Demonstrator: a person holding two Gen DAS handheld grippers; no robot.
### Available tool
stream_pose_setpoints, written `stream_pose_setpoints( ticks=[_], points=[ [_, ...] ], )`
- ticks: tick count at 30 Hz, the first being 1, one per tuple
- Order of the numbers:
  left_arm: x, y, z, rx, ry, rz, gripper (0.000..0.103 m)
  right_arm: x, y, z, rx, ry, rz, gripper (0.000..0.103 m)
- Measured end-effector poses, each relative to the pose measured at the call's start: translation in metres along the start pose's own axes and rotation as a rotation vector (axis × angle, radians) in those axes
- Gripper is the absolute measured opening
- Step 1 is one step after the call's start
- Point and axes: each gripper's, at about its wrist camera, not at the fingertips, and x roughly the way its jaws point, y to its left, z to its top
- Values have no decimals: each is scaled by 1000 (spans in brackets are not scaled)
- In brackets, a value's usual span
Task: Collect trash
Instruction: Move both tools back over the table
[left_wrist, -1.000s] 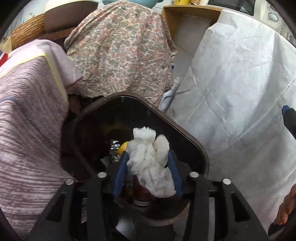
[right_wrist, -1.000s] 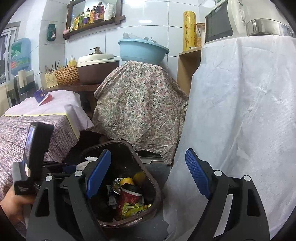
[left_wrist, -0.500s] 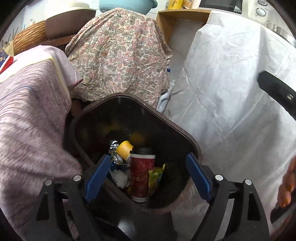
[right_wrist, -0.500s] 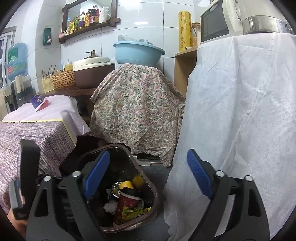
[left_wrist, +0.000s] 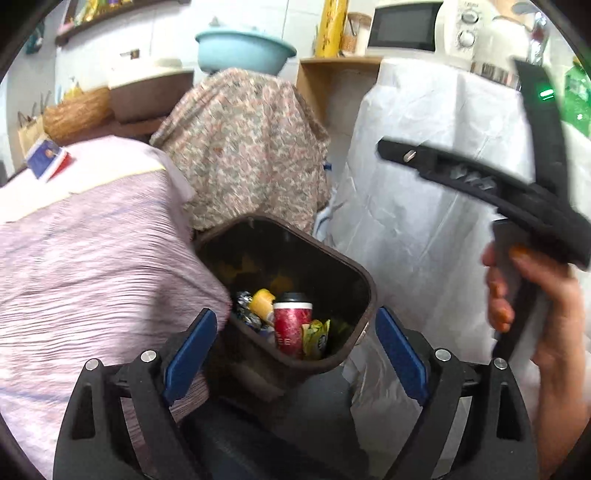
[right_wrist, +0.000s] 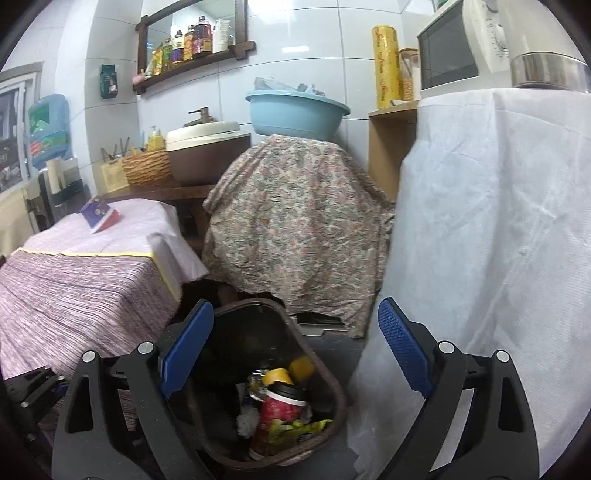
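A dark brown trash bin (left_wrist: 354, 280) stands on the floor and holds a red paper cup (left_wrist: 291, 325), a yellow lid, foil and a green wrapper. It also shows in the right wrist view (right_wrist: 332, 384), with the red cup (right_wrist: 277, 417) and a white tissue wad (right_wrist: 245, 419) inside. My left gripper (left_wrist: 291, 343) is open and empty, above the bin's near rim. My right gripper (right_wrist: 295, 354) is open and empty, above the bin. The right gripper's body shows held in a hand in the left wrist view (left_wrist: 517, 192).
A purple-striped cloth-covered table (left_wrist: 81, 266) is at the left with a small red-blue box (right_wrist: 99, 214). A paisley-covered object (right_wrist: 295, 229) stands behind the bin, with a blue basin (right_wrist: 295, 114) on top. A white-draped counter (right_wrist: 498, 240) is at the right.
My left gripper opened and dropped the white tissue wad into the bin, then lifted and pulled back. The right gripper rose a little, staying open.
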Motion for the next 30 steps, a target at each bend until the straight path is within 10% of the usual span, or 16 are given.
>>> stream_pose_setpoints(
  ticks=[10, 23, 30],
  points=[
    [-71, 56, 9, -68, -126, 127, 93, 10, 54, 8, -35, 40, 161, 90],
    [-129, 163, -1, -200, -131, 366, 96, 22, 167, 31, -207, 50, 404, 91],
    [-148, 221, -5, -344, -117, 370, 97, 37, 246, 59, -357, 44, 537, 97]
  ],
)
